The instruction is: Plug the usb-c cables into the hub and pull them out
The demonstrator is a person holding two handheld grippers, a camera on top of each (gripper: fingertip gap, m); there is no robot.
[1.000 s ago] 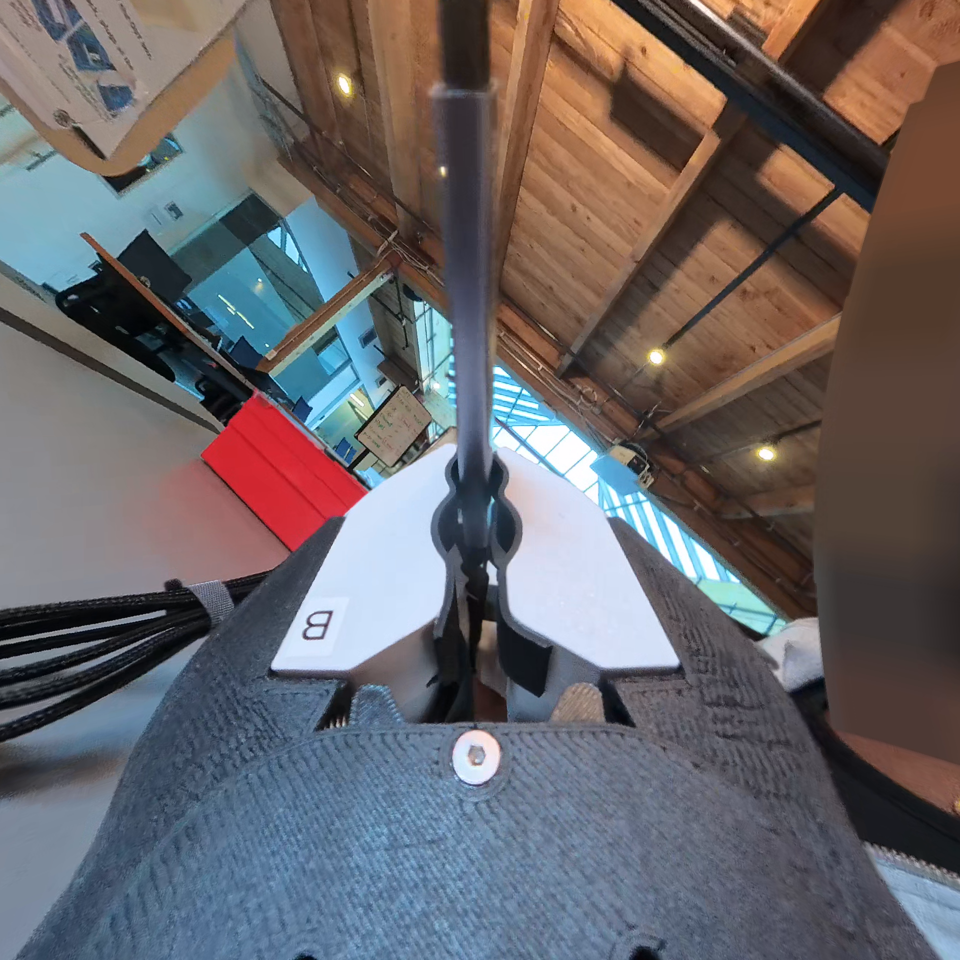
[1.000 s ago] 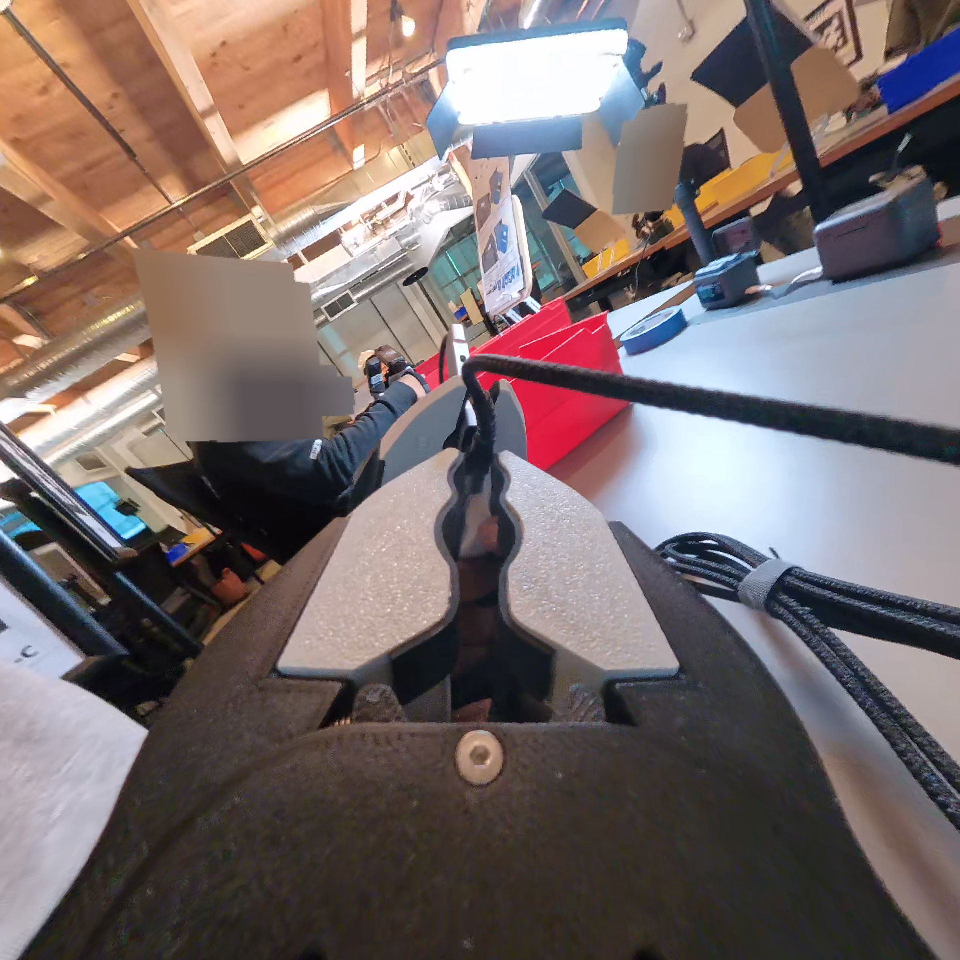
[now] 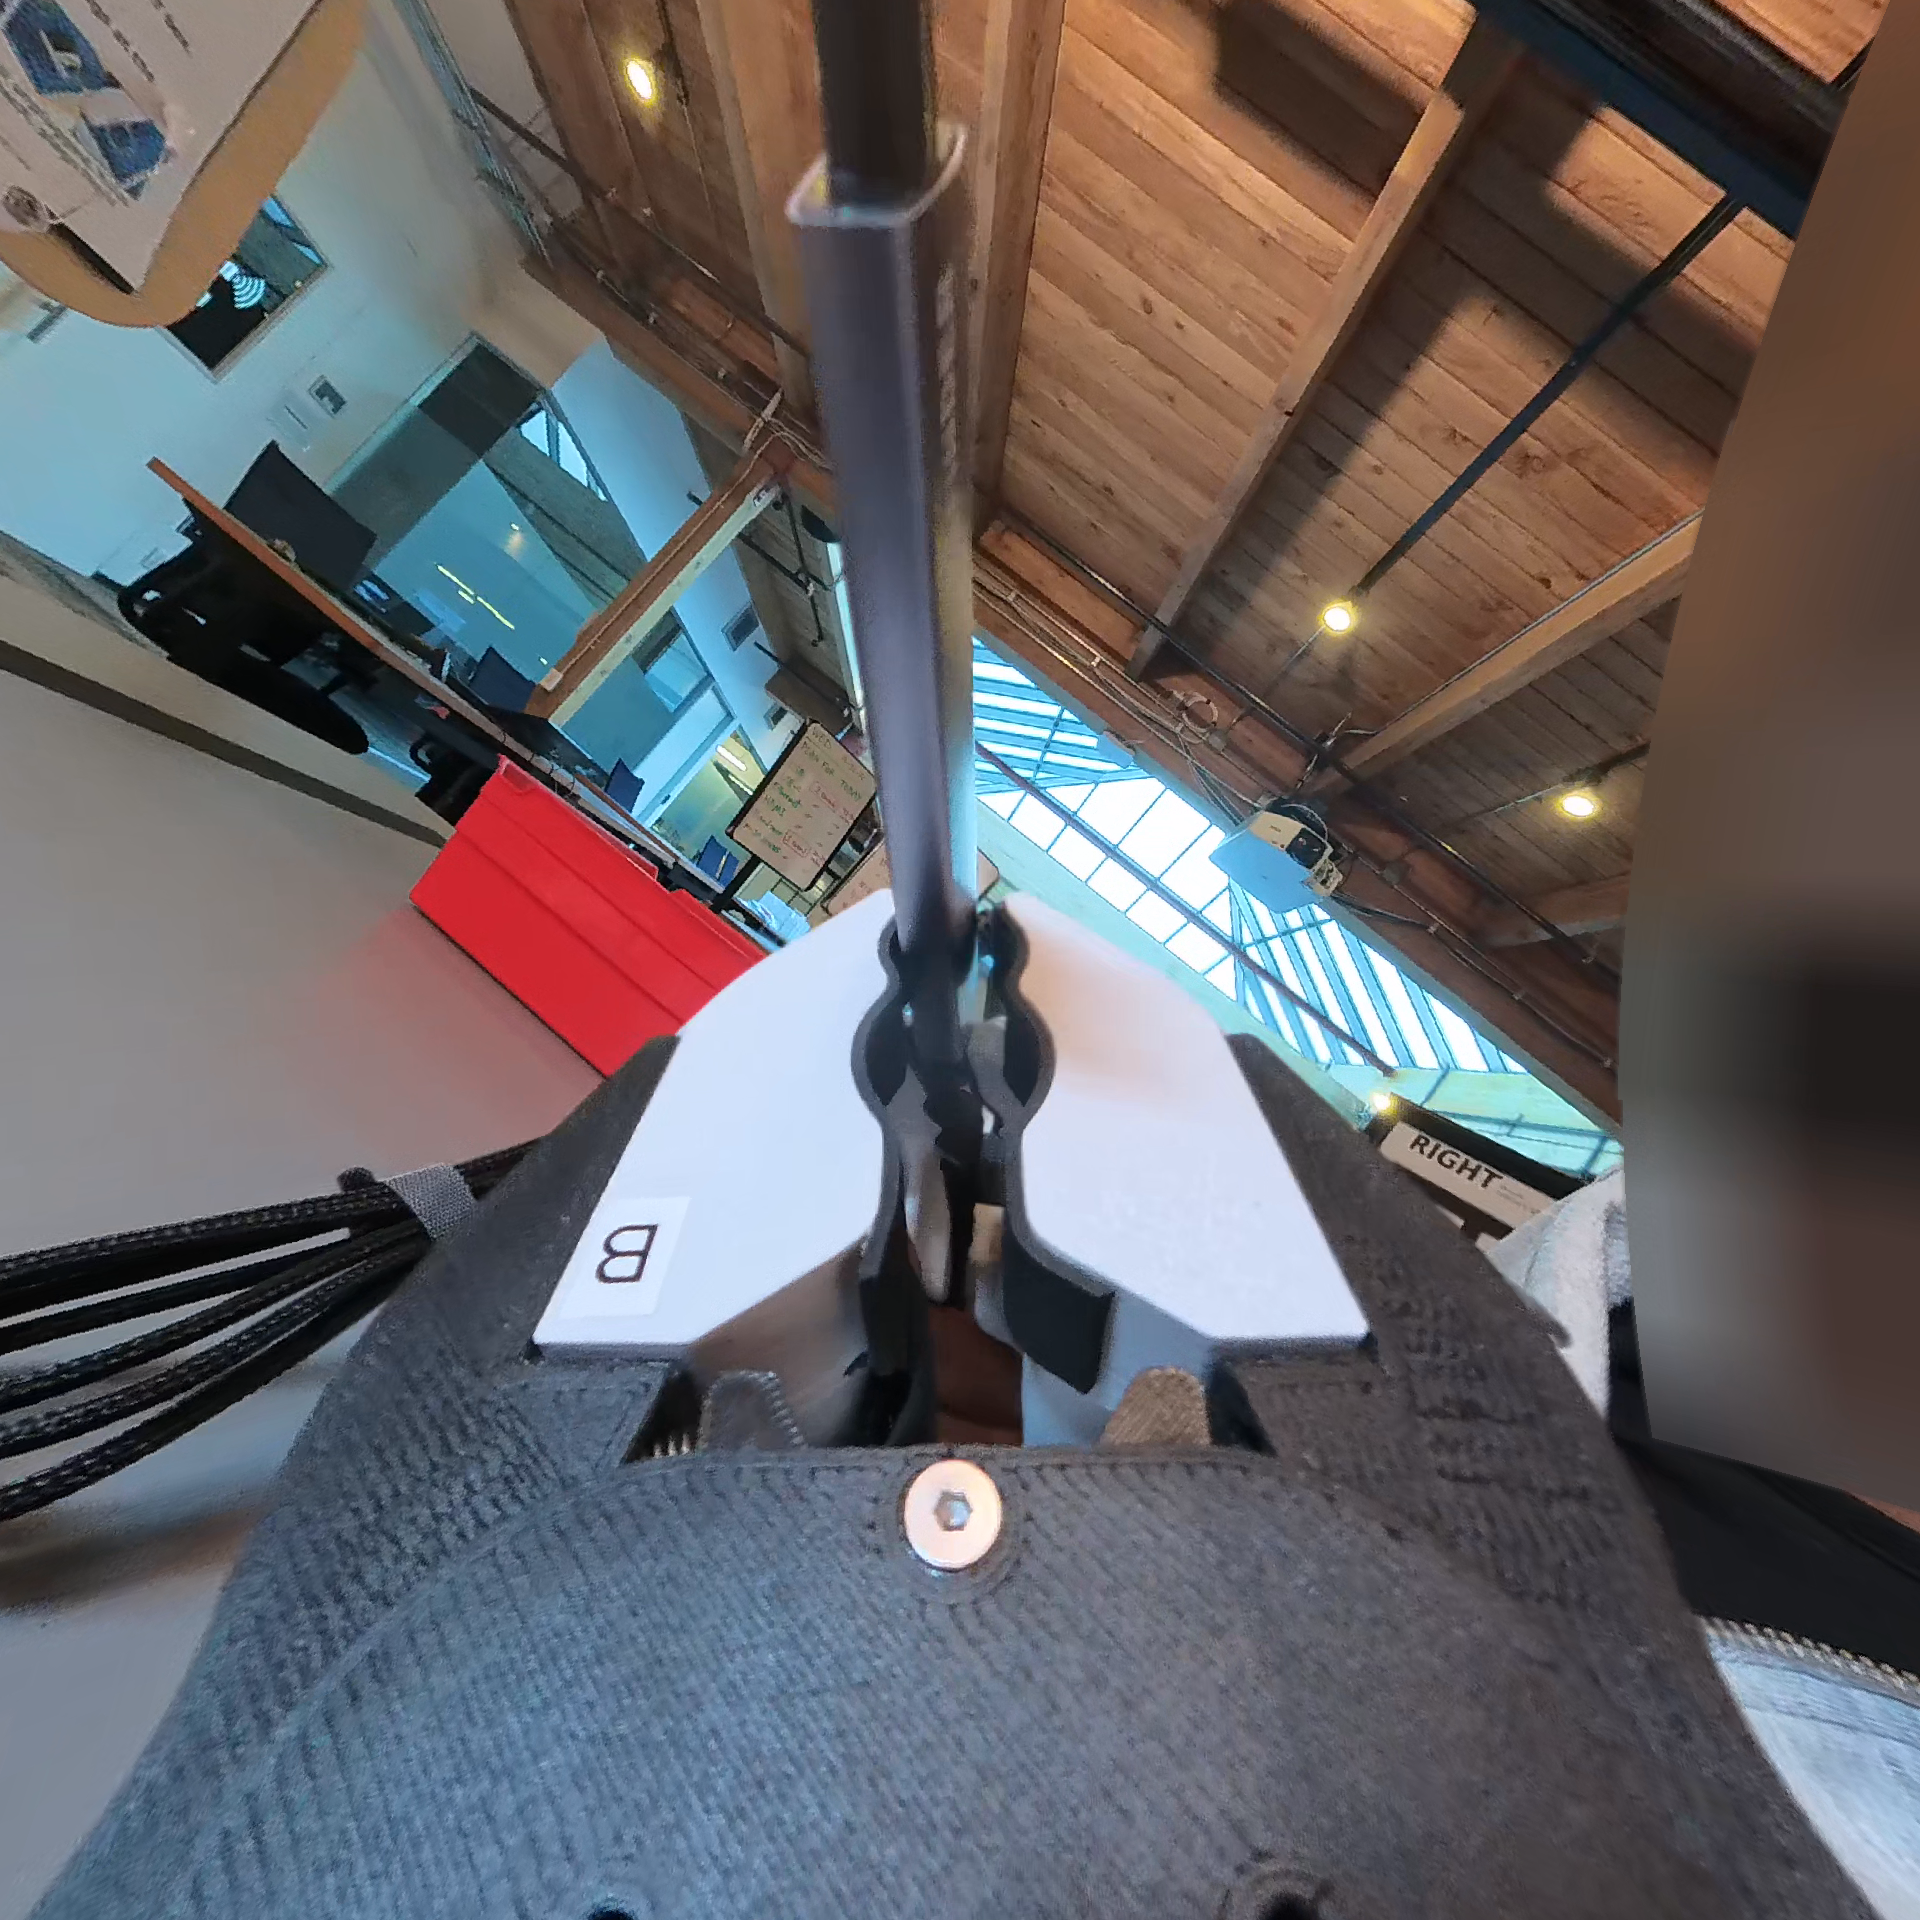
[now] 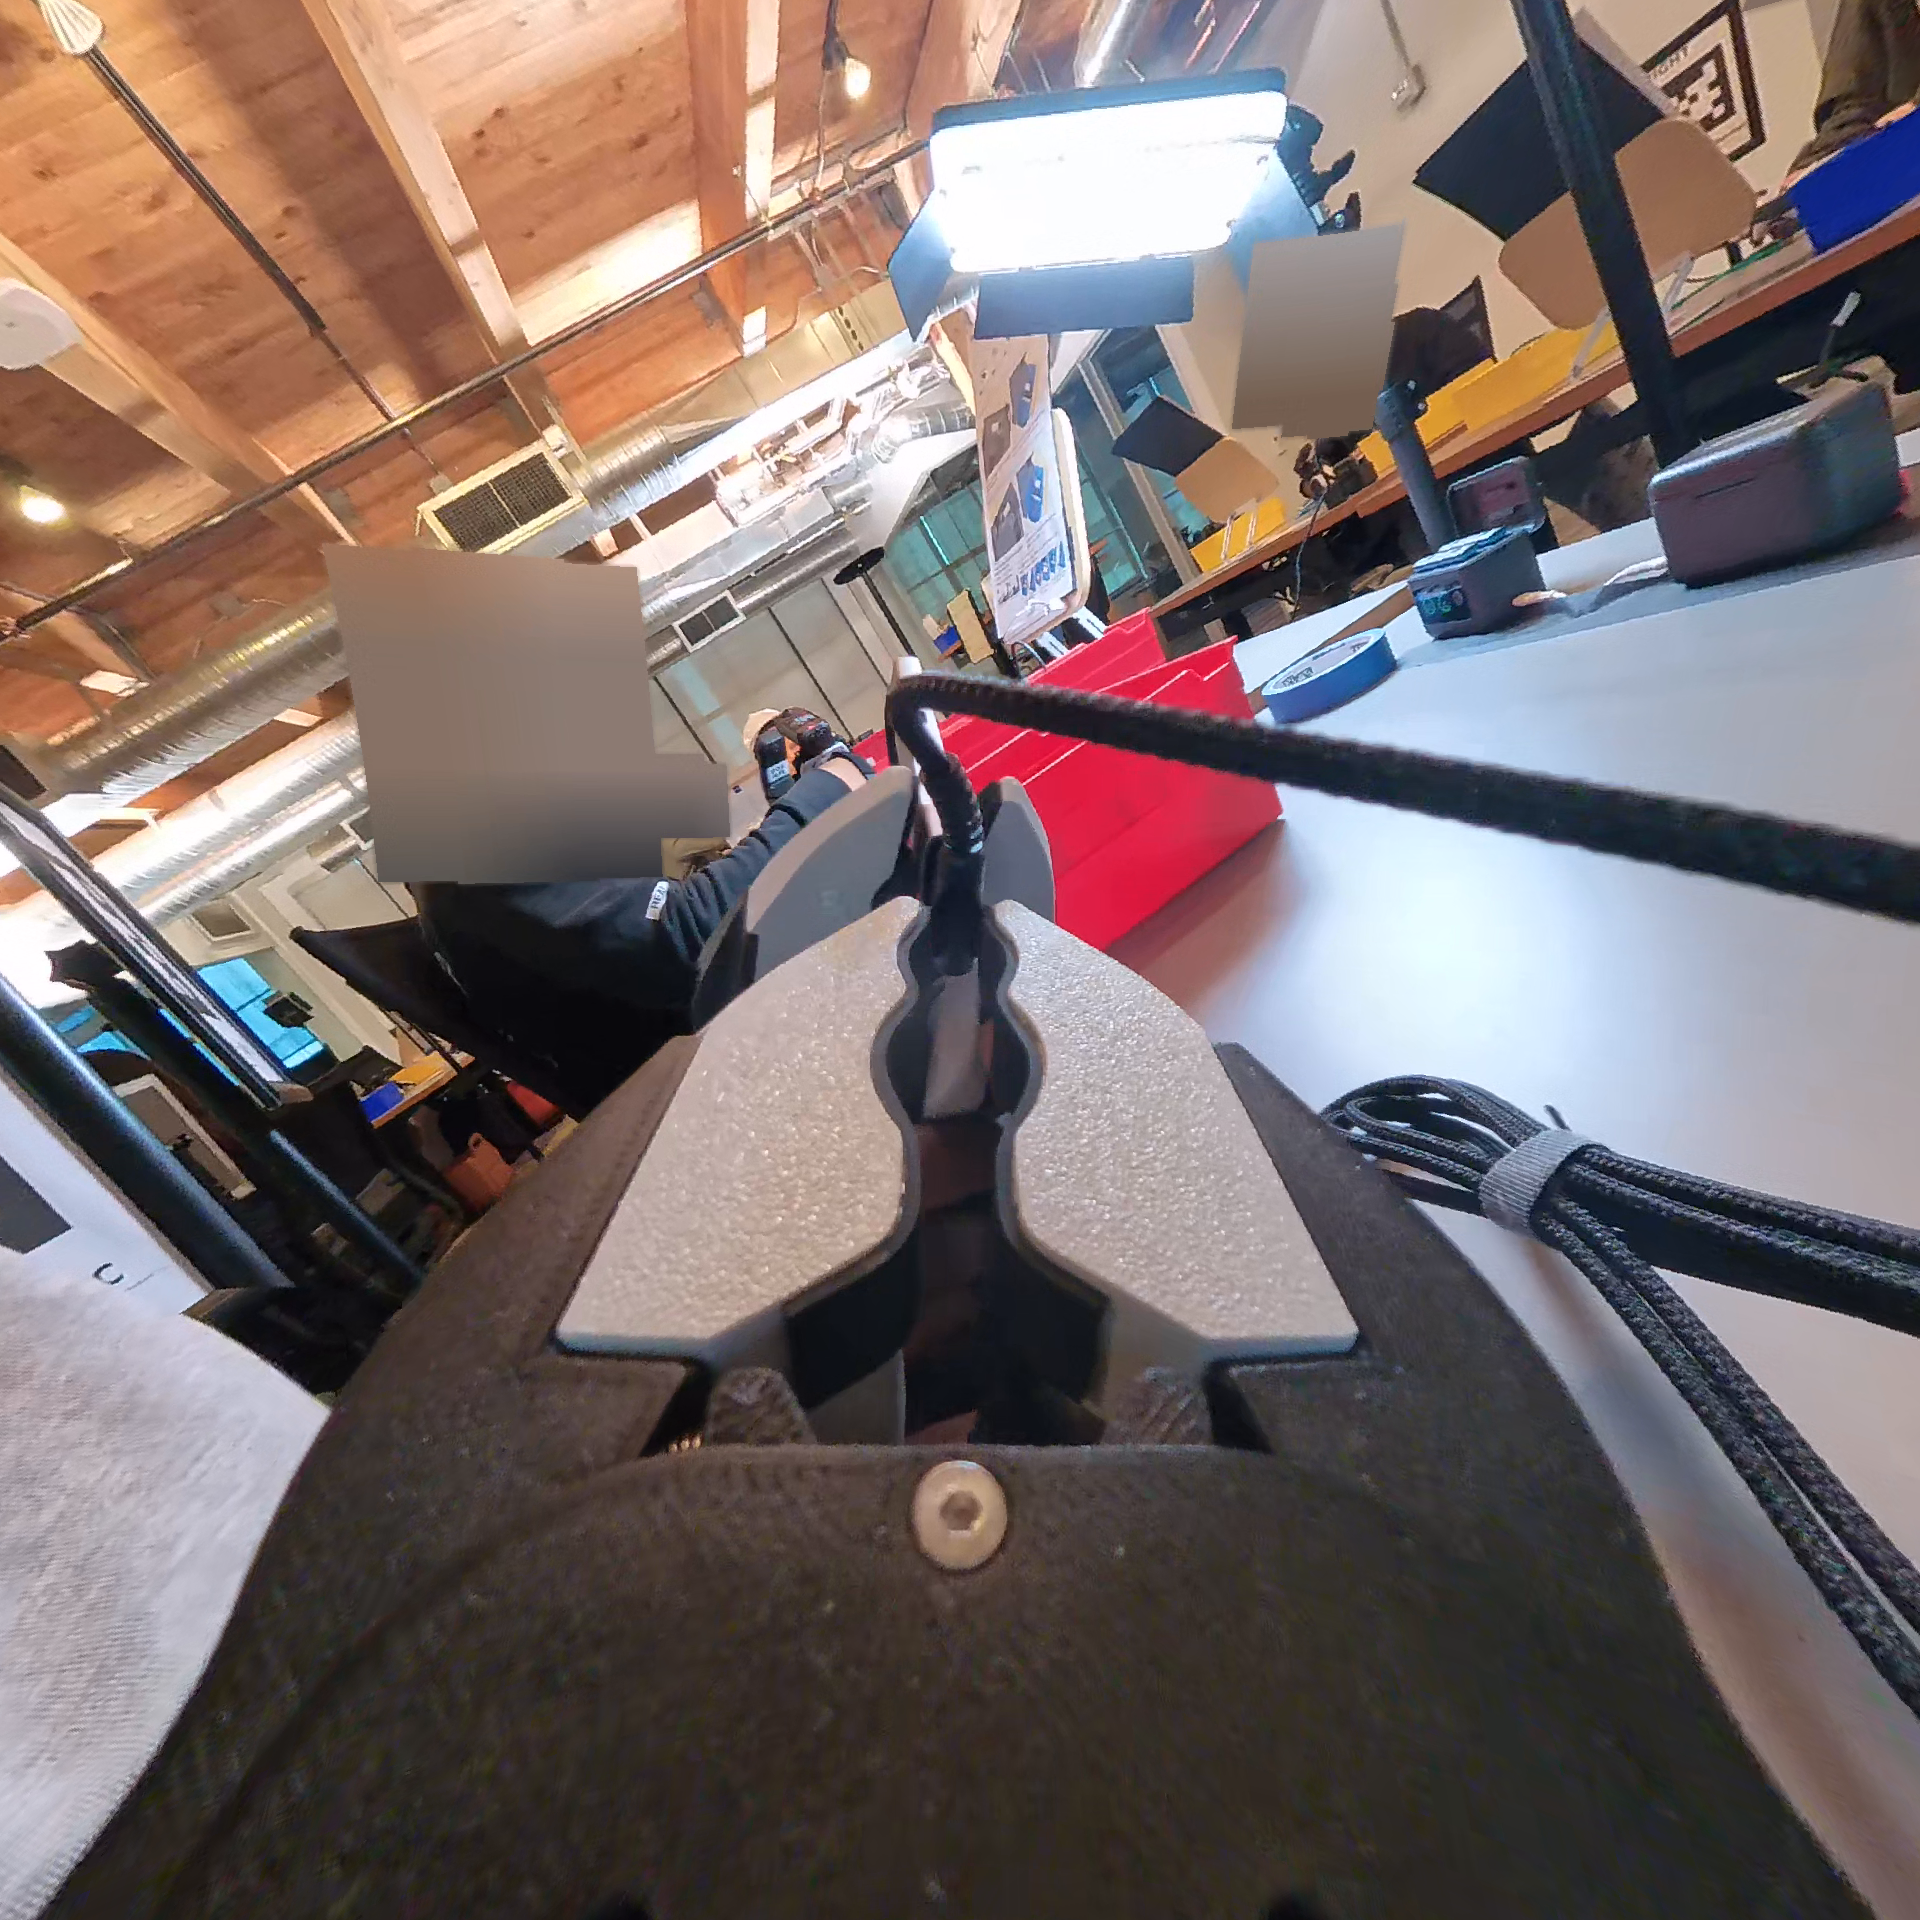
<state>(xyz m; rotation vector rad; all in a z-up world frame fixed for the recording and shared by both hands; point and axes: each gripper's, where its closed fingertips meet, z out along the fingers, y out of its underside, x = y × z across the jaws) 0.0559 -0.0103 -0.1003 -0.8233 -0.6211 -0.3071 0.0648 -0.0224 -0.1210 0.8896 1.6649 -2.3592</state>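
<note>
My left gripper [image 3: 951, 935] is shut on the lower end of the slim grey metal hub [image 3: 894, 520]. The hub sticks up from the jaws toward the wooden ceiling. My right gripper [image 4: 956, 925] is shut on a usb-c cable's plug [image 4: 951, 1049]. The black braided cable [image 4: 1455, 790] rises from the jaws and bends sharply right over the table. The left gripper's grey fingers [image 4: 831, 862] show just beyond the right gripper's tips. Whether the plug sits in the hub is hidden.
A strapped bundle of black cables [image 4: 1662, 1216] lies on the grey table [image 4: 1558, 987]; it also shows in the left wrist view [image 3: 208, 1299]. Red bins [image 4: 1143, 769], a blue tape roll [image 4: 1330, 675], grey cases [image 4: 1777, 499] and a black pole [image 4: 1600, 208] stand farther back. A person's black sleeve [image 4: 727, 883] is behind. Less than 4 cm separates the two grippers' tips.
The hub leans slightly more to the left in the left wrist view and shows more of its side. Both grippers keep their hold and stay close together.
</note>
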